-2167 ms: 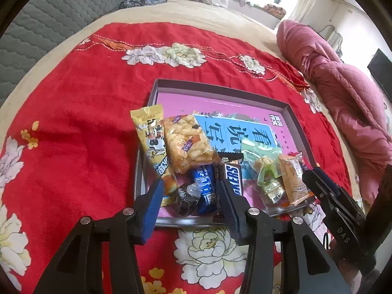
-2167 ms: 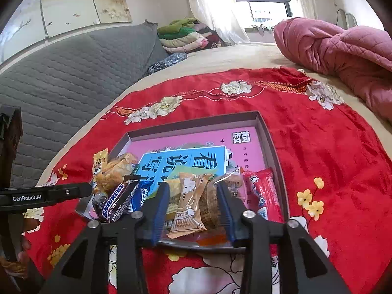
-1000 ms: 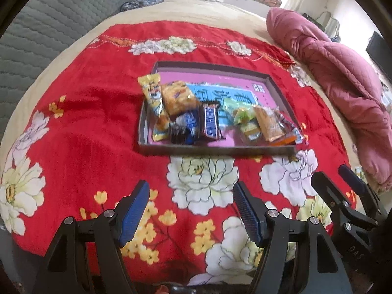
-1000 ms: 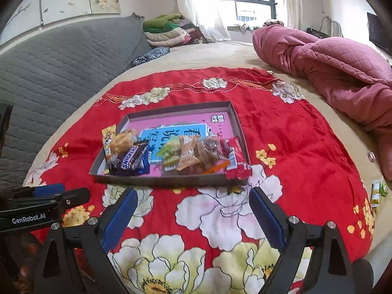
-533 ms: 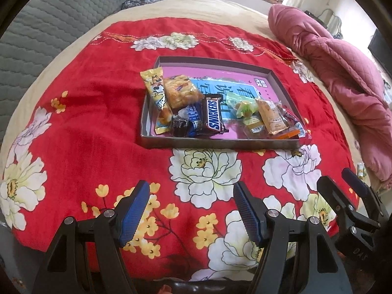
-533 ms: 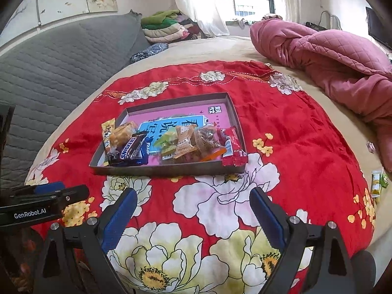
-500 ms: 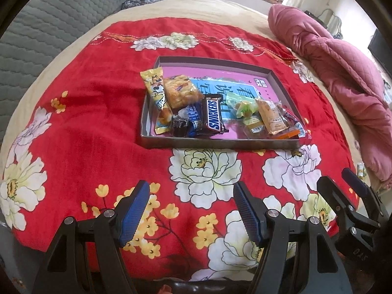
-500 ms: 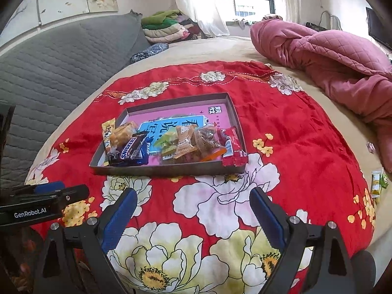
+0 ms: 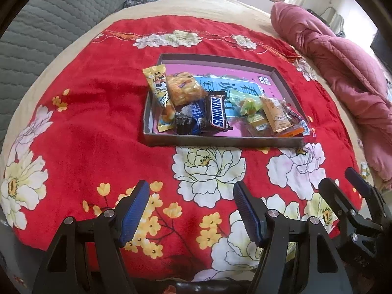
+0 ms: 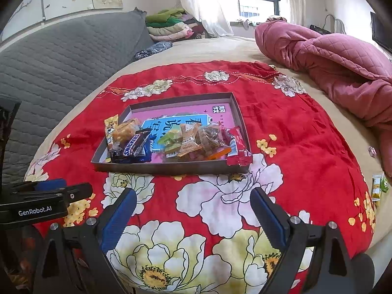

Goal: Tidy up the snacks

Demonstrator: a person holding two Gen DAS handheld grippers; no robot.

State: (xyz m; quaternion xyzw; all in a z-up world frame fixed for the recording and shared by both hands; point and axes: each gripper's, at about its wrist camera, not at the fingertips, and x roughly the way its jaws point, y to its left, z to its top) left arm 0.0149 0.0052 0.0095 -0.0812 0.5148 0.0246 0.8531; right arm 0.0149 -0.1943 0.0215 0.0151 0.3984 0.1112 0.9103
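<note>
The printed blue-and-pink sheet lining the shallow grey cardboard tray (image 9: 281, 72) is half buried under wrappers, so its large characters cannot be read whole. A dark crinkled foil packet (image 9: 182, 122) beside the brown Snickers bar (image 9: 218, 114) is too crumpled to identify. At the bed's right edge, a small green-and-yellow packet (image 10: 378, 187) is too tiny to make out.

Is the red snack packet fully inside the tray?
No. The red snack packet hangs over the near right corner of the tray, onto the blanket.
</note>
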